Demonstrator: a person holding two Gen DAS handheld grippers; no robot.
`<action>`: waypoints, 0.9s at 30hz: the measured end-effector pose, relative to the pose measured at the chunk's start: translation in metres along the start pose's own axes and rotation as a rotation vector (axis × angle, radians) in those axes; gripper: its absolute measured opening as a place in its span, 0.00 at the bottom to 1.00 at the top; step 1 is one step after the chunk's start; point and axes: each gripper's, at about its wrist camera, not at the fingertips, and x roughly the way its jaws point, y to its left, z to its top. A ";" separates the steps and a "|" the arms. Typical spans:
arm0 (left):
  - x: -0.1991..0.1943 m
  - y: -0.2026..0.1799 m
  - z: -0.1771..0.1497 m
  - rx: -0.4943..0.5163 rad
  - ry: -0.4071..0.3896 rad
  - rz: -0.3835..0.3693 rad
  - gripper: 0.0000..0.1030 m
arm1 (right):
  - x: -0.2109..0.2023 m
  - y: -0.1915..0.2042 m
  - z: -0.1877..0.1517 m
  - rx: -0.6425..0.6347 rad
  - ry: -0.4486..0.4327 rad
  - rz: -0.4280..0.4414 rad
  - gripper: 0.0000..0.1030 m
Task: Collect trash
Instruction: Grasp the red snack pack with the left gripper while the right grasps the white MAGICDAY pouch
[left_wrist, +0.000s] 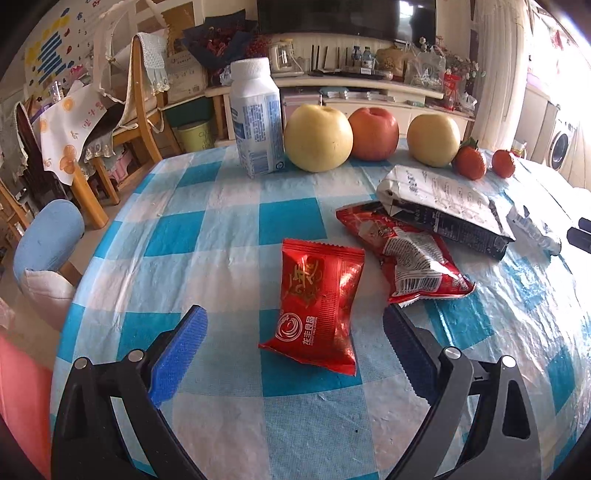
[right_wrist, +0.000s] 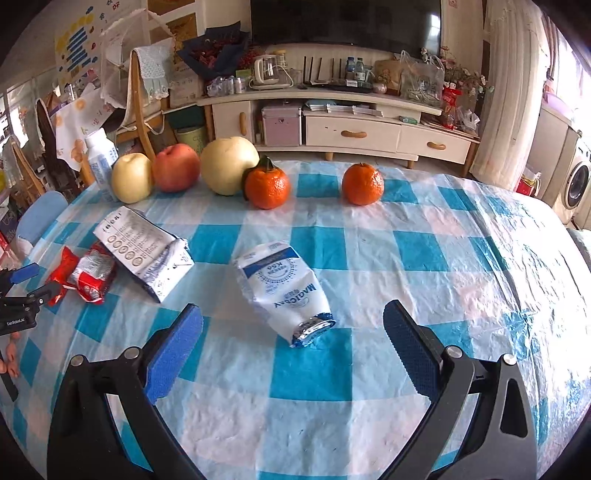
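Note:
A red snack packet (left_wrist: 317, 304) lies on the checked tablecloth between the tips of my open left gripper (left_wrist: 295, 321), not gripped. Behind it lie a crumpled red wrapper (left_wrist: 413, 254) and a flattened white-and-black carton (left_wrist: 443, 206); both also show in the right wrist view, the wrapper (right_wrist: 88, 273) and the carton (right_wrist: 147, 251). A crushed white-and-blue pouch (right_wrist: 284, 288) lies just ahead of my open, empty right gripper (right_wrist: 293, 319). The left gripper shows at the left edge of the right wrist view (right_wrist: 29, 284).
A white bottle (left_wrist: 256, 118), two pears (left_wrist: 317, 138) (left_wrist: 434, 140), an apple (left_wrist: 373, 133) and two oranges (right_wrist: 267, 186) (right_wrist: 362, 184) stand along the table's far edge (right_wrist: 406, 173). A blue stool (left_wrist: 48, 236) and wooden chairs (left_wrist: 140, 110) stand left of the table.

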 end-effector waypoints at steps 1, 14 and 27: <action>0.003 -0.001 0.000 0.004 0.012 -0.002 0.92 | 0.005 -0.001 0.001 -0.005 0.009 0.002 0.96; 0.010 -0.012 0.005 0.029 0.040 -0.037 0.52 | 0.054 0.005 0.007 -0.086 0.101 0.007 0.79; 0.001 -0.016 0.002 0.008 0.025 -0.074 0.41 | 0.049 0.011 0.008 -0.066 0.101 0.074 0.52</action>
